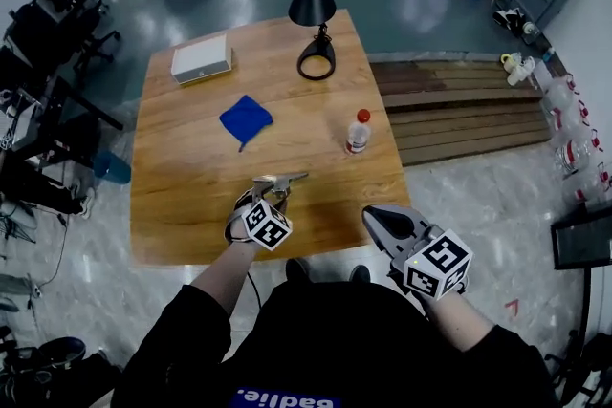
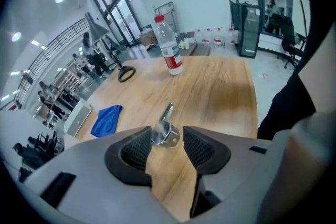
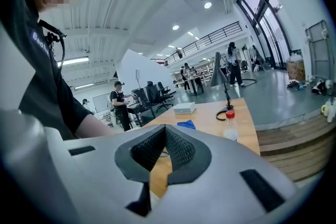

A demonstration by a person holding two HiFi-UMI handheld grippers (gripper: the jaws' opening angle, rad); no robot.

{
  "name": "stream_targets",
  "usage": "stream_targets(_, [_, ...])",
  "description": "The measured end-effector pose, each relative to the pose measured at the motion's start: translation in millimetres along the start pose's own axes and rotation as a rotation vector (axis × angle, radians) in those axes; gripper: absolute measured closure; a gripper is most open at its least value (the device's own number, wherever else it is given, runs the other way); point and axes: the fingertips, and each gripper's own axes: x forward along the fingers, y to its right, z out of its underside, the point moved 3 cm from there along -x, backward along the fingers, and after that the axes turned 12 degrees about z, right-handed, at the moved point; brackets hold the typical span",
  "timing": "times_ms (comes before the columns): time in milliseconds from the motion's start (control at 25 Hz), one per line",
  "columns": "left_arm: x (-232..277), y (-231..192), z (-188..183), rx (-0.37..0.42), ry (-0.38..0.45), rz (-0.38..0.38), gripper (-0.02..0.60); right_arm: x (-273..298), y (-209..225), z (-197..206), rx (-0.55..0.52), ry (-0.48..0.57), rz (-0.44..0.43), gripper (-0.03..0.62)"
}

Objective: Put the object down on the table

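A small shiny metal bracket (image 1: 279, 179) (image 2: 167, 128) lies on the wooden table (image 1: 182, 205) near its front edge. My left gripper (image 1: 272, 197) (image 2: 167, 140) is open around it. The bracket sits in the gap between the two ribbed pads and neither pad presses on it. My right gripper (image 1: 380, 219) (image 3: 165, 132) hangs off the table's front right corner. Its pads meet at the tips and hold nothing.
A clear bottle with a red cap (image 1: 358, 131) (image 2: 168, 50) stands right of the table's centre. A blue cloth (image 1: 246, 119) lies mid-table, a white box (image 1: 202, 59) at the back left, and a black desk lamp (image 1: 314, 0) at the back. Wooden steps (image 1: 459, 110) adjoin the right side.
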Motion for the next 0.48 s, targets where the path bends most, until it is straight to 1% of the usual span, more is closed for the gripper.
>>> stream_targets(80, [-21,15,-7,-0.084,0.06,-0.01,0.399,-4,7,5,0.014,-0.003,-0.041,0.589])
stream_targets(160, [-46,26,-16,-0.185,0.139,-0.026,0.399,-5,9,7,0.017,0.0,-0.089,0.589])
stream_targets(240, [-71,37,-26,-0.264,0.219,-0.059,0.4,-6,10,9,0.011,0.003,-0.137,0.589])
stream_targets(400, [-121,58,-45,-0.342,0.351,-0.166,0.4,-3,7,10,-0.021,-0.006,-0.218,0.589])
stream_targets(480, [-145,70,-51,-0.379,0.417,-0.202,0.402,-7,2,8,-0.041,-0.002,-0.242,0.589])
